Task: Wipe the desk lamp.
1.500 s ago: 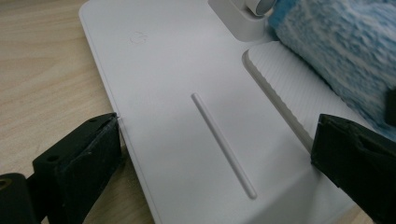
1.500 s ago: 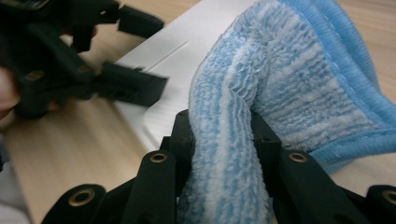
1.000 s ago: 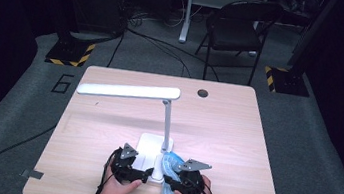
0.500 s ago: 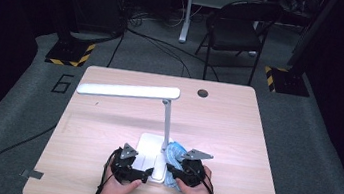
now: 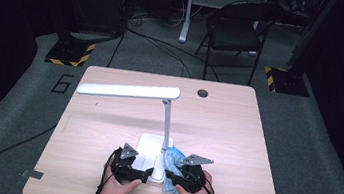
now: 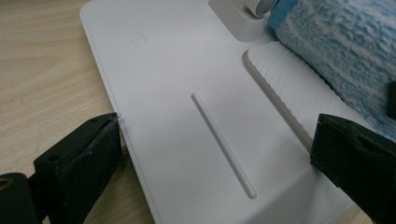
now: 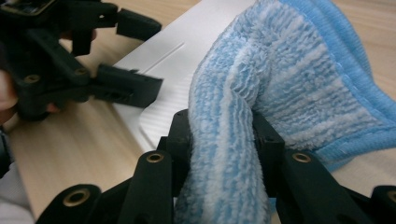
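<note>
Fluffy blue-and-white striped cloth (image 7: 261, 88) — bunched, draped over white lamp base (image 6: 187, 84) — flat on table.

Standing on the near middle of the table (image 5: 106, 118): a desk lamp (image 5: 166, 121), with its base (image 5: 145, 149) toward the person, its post rising from the base's far right corner and its head reaching out to the left above the tabletop. Lying over the right part of the base, just right of the post: a cloth (image 5: 172, 156). Astride the base's near edge: left gripper (image 5: 136, 169). Right beside it, at the cloth: right gripper (image 5: 173, 170). Behind the table, on the floor: a folding chair (image 5: 239, 30).
</note>
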Tool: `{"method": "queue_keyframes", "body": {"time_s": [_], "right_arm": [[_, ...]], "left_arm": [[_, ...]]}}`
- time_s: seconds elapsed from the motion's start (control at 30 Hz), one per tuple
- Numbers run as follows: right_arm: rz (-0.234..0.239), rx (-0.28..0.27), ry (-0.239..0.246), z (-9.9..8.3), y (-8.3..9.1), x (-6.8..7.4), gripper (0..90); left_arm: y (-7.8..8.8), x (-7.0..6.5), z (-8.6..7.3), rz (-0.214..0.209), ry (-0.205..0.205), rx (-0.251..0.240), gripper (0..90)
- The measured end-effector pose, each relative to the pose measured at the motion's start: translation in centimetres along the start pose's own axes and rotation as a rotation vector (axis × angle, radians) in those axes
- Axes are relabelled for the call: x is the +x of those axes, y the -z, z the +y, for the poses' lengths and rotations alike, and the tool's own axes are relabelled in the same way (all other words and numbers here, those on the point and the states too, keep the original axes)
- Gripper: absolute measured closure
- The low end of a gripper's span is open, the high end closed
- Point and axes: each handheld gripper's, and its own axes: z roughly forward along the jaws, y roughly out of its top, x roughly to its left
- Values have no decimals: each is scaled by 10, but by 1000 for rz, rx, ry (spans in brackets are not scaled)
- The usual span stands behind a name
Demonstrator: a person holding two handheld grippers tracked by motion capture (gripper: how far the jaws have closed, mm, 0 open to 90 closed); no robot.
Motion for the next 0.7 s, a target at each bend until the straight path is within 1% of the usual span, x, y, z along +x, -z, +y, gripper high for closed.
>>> {"method": "queue_keyframes", "body": {"time_s": [0.03,0.07,0.23,0.27,0.3,0.33,0.4,0.43,0.5,0.53,0.57,0.6,0.63,0.67,0.7], "right_arm": [[6,5,6,-1,1,2,663],[13,11,6,-4,3,5,662],[31,17,22,-11,9,14,661],[23,17,21,-12,9,15,661],[23,16,25,-13,9,15,662],[28,15,17,-13,8,15,665],[31,14,26,-12,6,13,670],[36,17,10,-11,5,13,672],[39,11,17,-10,3,11,676],[39,15,6,-10,3,11,678],[37,10,16,-9,2,9,679],[41,11,-1,-8,2,9,680],[37,0,4,-8,1,7,681],[34,8,-6,-7,1,6,681],[30,1,-6,-6,-1,5,681]], "left_arm": [[0,0,0,-1,6,-1,21],[0,0,0,0,-1,1,20],[0,0,0,0,0,0,21],[0,0,0,0,0,1,20],[0,0,0,0,0,1,21],[0,0,0,0,1,0,20],[0,0,0,0,0,1,20],[0,0,0,-1,0,1,21],[0,0,0,1,-2,1,20],[0,0,0,-1,-4,1,21],[0,0,0,-1,-4,2,20],[0,0,0,1,-1,0,21],[0,0,0,0,-5,2,20],[0,0,0,1,-1,0,21],[0,0,0,0,-7,6,21]]}}
